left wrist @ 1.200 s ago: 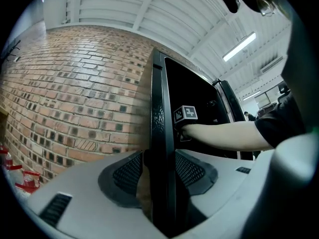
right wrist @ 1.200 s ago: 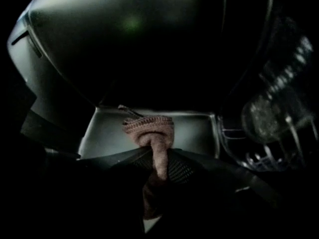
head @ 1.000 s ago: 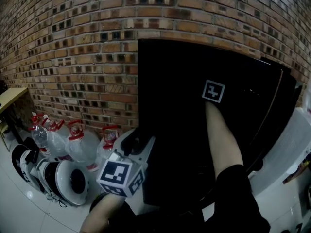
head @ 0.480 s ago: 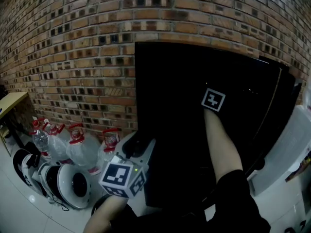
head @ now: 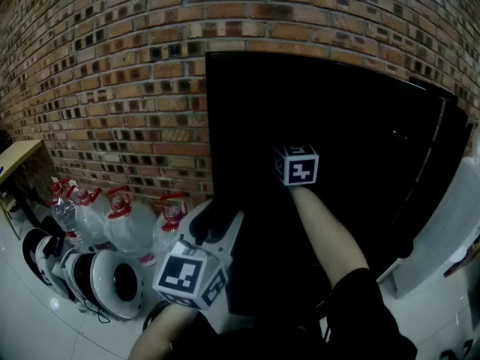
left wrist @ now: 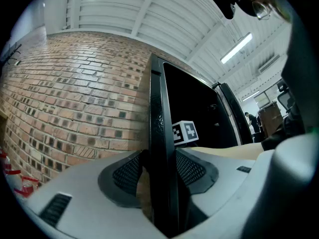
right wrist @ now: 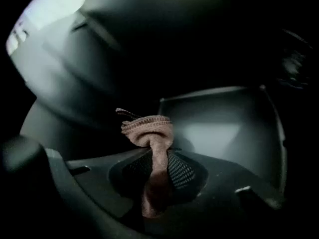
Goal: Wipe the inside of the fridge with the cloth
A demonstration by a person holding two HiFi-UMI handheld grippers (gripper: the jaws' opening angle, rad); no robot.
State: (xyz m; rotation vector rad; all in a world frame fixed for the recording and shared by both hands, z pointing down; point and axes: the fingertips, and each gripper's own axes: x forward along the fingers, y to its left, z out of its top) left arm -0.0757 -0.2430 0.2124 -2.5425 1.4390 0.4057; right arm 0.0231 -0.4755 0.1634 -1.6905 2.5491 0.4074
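The left hand-held gripper (left wrist: 159,159) is clamping a thin upright black panel (left wrist: 162,103) at the left edge of the fridge (head: 337,118). Its jaws are standing fairly wide, with one meshed pad (left wrist: 128,172) lying against each face of the panel. Whether this panel is the door or a side wall I cannot tell. In the head view this hand-held gripper is sitting at 7 o'clock, its marker cube (head: 187,280) facing up.

The right hand-held gripper (right wrist: 157,157) is gripping the cloth (right wrist: 148,128) with its jaws drawn narrow. The brown fabric is running up between the pads and bunching into a knot-like fold just above the tips. This hand-held gripper is working inside the dark fridge cavity. A pale-walled compartment (right wrist: 224,133) is showing at 2 o'clock from the cloth, apart from it. Whether the cloth is touching any inner surface cannot be determined. In the head view only its cube (head: 296,163) and the bare forearm (head: 326,235) are showing against the black interior, near centre.

A brick wall (head: 105,66) is standing behind the fridge. Clear water bottles (head: 124,223) with red caps are grouped on the white floor (head: 30,328) at 8 o'clock.
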